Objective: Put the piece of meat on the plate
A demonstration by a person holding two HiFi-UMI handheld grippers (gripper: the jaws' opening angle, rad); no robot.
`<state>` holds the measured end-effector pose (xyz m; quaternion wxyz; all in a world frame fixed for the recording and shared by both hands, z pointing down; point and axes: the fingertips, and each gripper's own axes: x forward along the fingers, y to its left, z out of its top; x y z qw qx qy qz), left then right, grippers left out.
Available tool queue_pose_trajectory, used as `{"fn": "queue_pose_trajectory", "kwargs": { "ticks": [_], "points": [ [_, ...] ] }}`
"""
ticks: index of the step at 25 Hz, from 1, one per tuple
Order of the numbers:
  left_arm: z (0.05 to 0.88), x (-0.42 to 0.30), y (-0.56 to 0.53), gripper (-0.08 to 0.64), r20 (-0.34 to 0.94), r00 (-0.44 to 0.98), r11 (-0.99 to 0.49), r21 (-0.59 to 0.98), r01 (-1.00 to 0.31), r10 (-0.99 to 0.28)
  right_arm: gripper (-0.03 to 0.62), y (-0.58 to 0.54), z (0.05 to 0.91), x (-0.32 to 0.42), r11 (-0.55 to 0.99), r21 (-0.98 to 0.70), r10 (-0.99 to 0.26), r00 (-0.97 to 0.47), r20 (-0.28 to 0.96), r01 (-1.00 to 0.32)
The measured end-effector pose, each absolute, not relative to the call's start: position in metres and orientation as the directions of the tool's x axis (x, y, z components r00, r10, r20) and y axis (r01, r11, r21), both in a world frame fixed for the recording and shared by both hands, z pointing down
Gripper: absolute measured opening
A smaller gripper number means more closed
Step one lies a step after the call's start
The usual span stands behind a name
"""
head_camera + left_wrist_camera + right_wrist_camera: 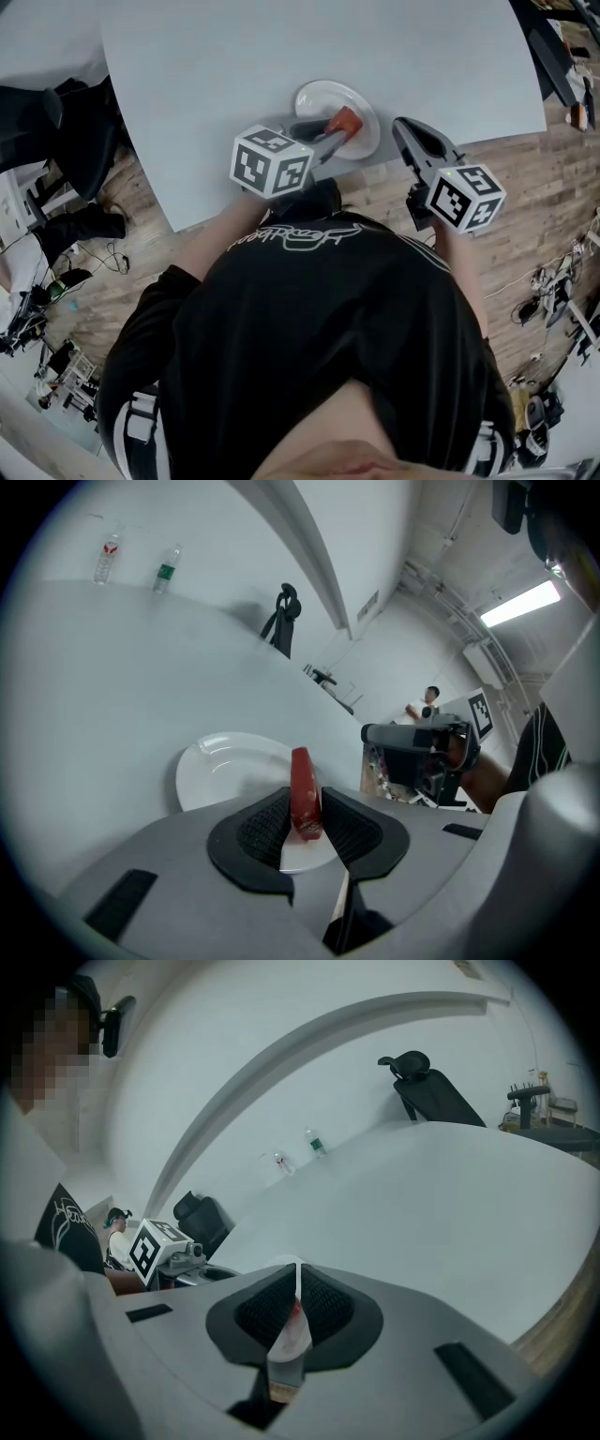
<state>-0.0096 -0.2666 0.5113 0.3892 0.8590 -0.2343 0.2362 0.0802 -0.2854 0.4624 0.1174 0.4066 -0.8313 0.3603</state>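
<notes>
Near the top middle, the left gripper (336, 134) pinches the red piece of meat (345, 120) over the white plate (319, 94), and the right gripper (401, 125) beside it is closed and empty.

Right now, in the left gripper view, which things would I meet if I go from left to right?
bottle with red label → bottle with green label → piece of meat → right gripper
</notes>
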Motion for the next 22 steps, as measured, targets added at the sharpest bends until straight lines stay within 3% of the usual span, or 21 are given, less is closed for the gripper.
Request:
{"fn": "queue_pose_trajectory", "kwargs": {
  "ticks": [22],
  "points": [
    [0.524,-0.013,-0.280,0.150,0.650,0.725,-0.622,0.476,-0.621,-0.227,0.018,-0.290,0.467,0.081,0.377,-0.503,-0.599,-0.619,0.508,-0.778]
  ]
}}
